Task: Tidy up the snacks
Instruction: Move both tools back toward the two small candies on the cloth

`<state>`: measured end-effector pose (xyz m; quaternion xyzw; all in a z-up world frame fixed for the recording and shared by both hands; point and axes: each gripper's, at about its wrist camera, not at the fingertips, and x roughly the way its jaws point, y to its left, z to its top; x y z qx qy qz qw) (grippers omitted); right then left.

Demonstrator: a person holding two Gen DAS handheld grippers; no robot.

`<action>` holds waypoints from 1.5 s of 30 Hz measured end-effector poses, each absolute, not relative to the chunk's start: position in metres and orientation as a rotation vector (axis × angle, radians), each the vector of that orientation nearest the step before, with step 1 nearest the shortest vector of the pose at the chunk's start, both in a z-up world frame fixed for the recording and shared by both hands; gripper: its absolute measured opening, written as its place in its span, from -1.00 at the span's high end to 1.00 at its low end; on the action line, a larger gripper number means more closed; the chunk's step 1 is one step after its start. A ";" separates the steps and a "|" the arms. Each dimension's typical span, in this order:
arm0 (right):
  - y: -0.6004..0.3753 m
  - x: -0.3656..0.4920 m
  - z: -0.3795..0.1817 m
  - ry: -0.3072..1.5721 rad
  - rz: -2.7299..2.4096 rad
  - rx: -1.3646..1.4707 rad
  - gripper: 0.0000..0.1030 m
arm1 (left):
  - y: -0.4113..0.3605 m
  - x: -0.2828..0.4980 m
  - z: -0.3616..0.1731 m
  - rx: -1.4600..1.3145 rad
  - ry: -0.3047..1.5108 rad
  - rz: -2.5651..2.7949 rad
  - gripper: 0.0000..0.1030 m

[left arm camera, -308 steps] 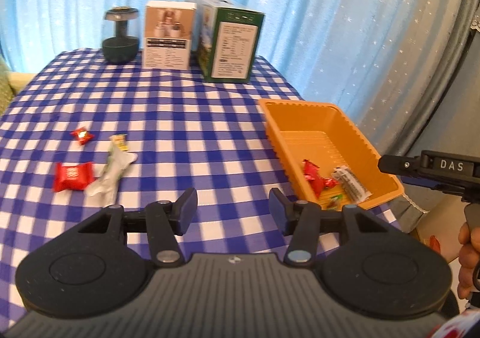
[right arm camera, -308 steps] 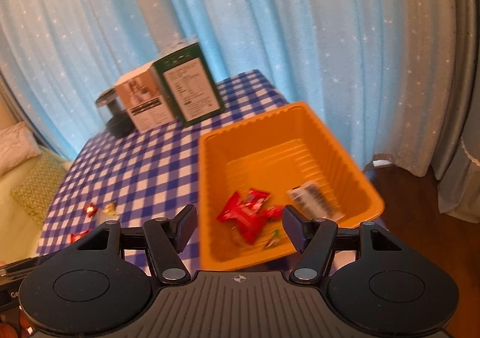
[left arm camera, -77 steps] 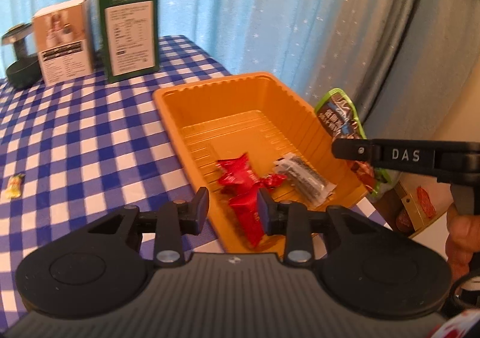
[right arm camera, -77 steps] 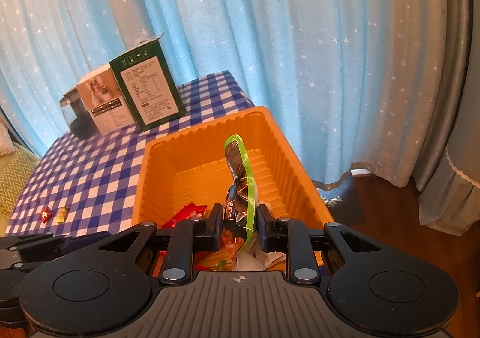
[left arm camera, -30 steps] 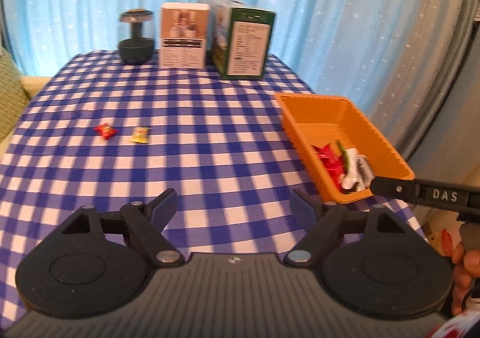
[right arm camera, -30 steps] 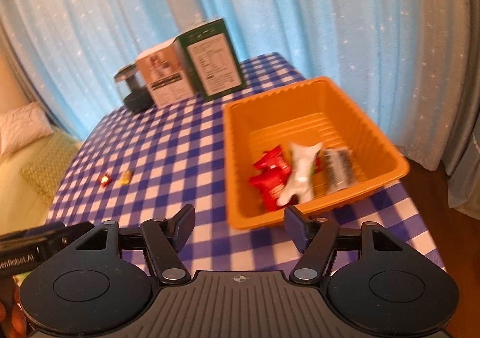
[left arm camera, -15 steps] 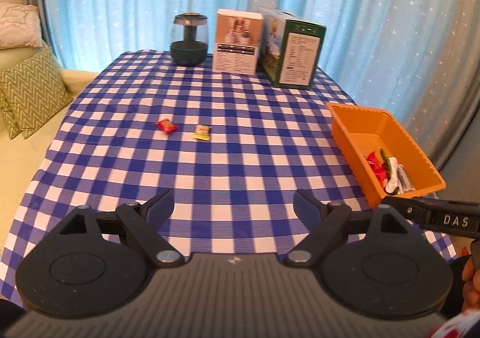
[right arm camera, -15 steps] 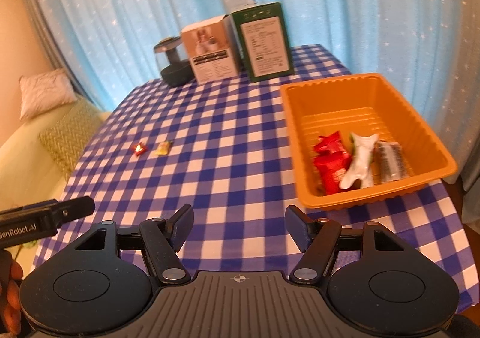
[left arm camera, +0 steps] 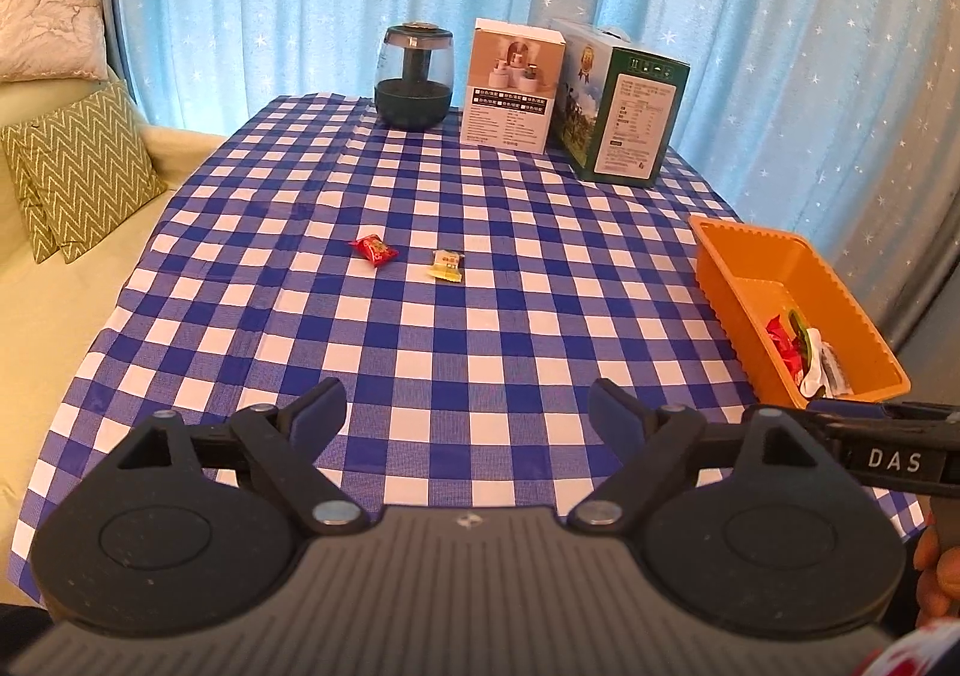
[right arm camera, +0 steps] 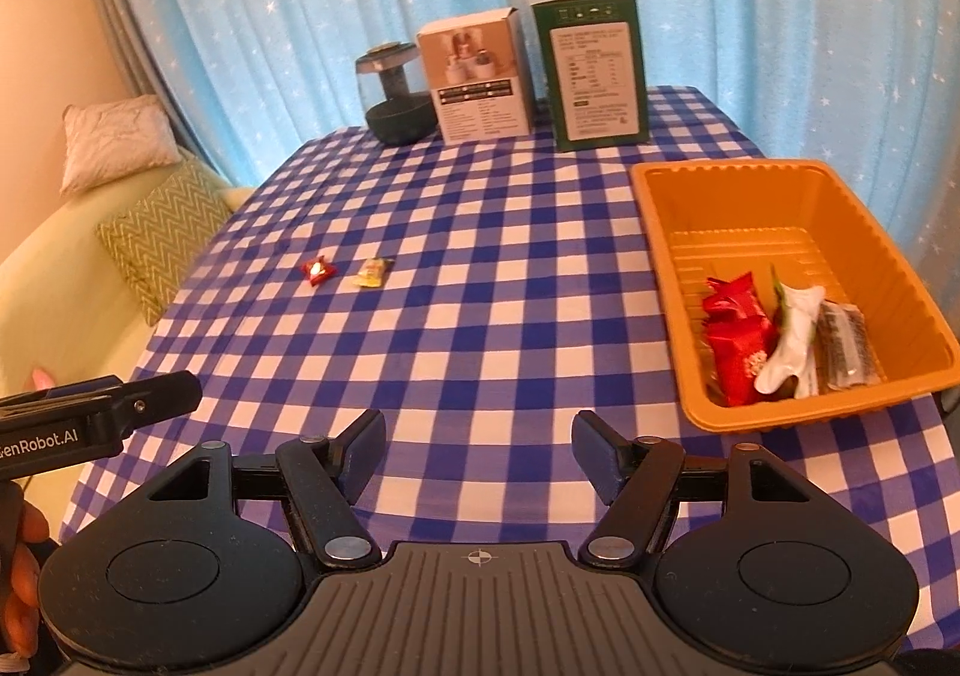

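Above the near edge of the table, the left gripper point(left arm camera: 467, 406) is hanging with its fingers spread wide and nothing between them, and the right gripper point(right arm camera: 478, 445) is hanging beside it in the same way, open and empty. Both are staying well apart from any snack. Further out on the checked tablecloth point(left arm camera: 480, 352), a red candy point(left arm camera: 374, 249) and a yellow candy point(left arm camera: 446, 265) are lying near each other, around the middle of the table, and nothing is touching them. On the right side the orange tray point(right arm camera: 672, 280) is sitting near the table edge, and it is already holding a red packet point(right arm camera: 737, 337), a white packet point(right arm camera: 793, 343) and a dark packet point(right arm camera: 846, 343) in its near end. At the far edge a dark jar point(left arm camera: 413, 75), a white box point(left arm camera: 511, 84) and a green box point(left arm camera: 624, 105) are standing in a row. I judge that the task is mostly done: three snacks are in the tray, and the two small candies are probably still waiting to be picked up and placed there.
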<state>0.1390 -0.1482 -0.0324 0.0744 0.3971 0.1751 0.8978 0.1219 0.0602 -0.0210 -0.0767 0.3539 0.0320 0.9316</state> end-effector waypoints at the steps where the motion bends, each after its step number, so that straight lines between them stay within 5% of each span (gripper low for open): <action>1: -0.145 0.140 -0.032 0.827 0.366 0.148 -0.34 | 0.061 0.122 -0.021 -0.156 0.727 0.069 -0.68; 45: -0.044 0.267 -0.078 0.815 0.434 0.084 -0.35 | 0.129 0.244 -0.066 -0.080 0.728 0.133 -0.73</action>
